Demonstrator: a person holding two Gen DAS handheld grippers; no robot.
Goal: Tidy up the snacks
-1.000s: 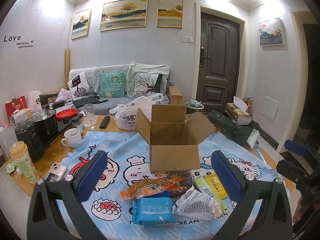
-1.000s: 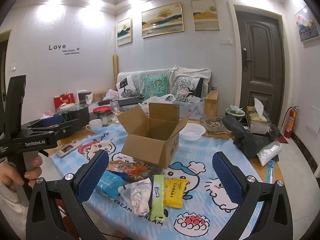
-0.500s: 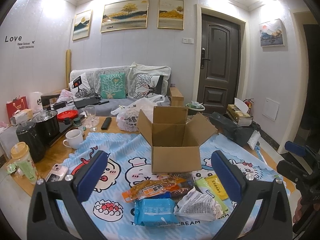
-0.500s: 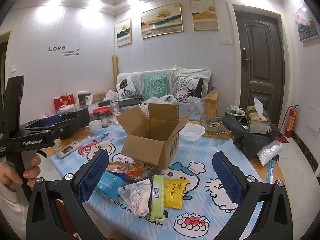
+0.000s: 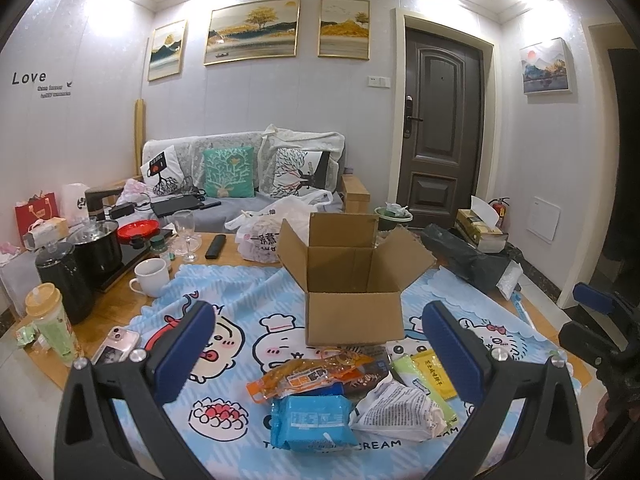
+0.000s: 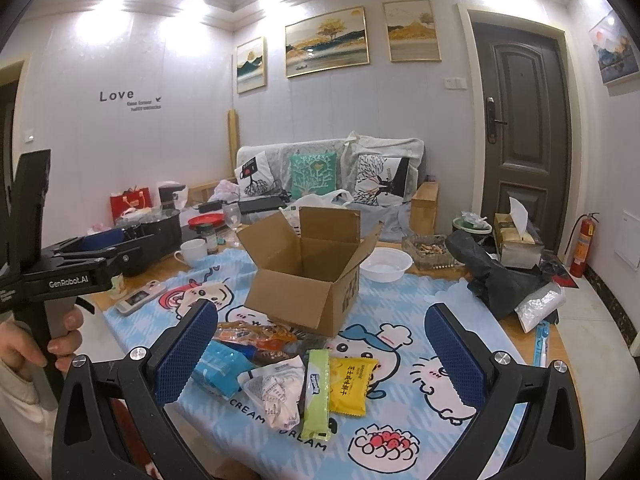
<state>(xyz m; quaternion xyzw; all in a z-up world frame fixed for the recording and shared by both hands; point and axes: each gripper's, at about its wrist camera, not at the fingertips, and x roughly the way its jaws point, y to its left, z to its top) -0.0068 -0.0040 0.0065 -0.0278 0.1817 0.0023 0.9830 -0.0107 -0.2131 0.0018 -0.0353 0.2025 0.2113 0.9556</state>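
An open cardboard box (image 5: 352, 280) stands on the blue cartoon tablecloth (image 5: 240, 300); it also shows in the right wrist view (image 6: 308, 272). Snack packets lie in front of it: an orange one (image 5: 308, 374), a blue one (image 5: 312, 420), a white one (image 5: 400, 410), a green one (image 6: 316, 392) and a yellow one (image 6: 352, 384). My left gripper (image 5: 320, 352) is open and empty above the near table edge. My right gripper (image 6: 320, 352) is open and empty to the right of it, above the packets.
A white mug (image 5: 150, 278), black pots (image 5: 96, 248), a wine glass (image 5: 186, 232), a phone (image 5: 116, 346) and a green drink cup (image 5: 52, 328) stand at the left. A white bowl (image 6: 386, 264), an ashtray (image 6: 430, 250), a black bag (image 6: 492, 276) and a tissue box (image 6: 516, 240) are at the right.
Both grippers have shifted only slightly; the view of the box and packets has drifted a little. Nothing was taken hold of.
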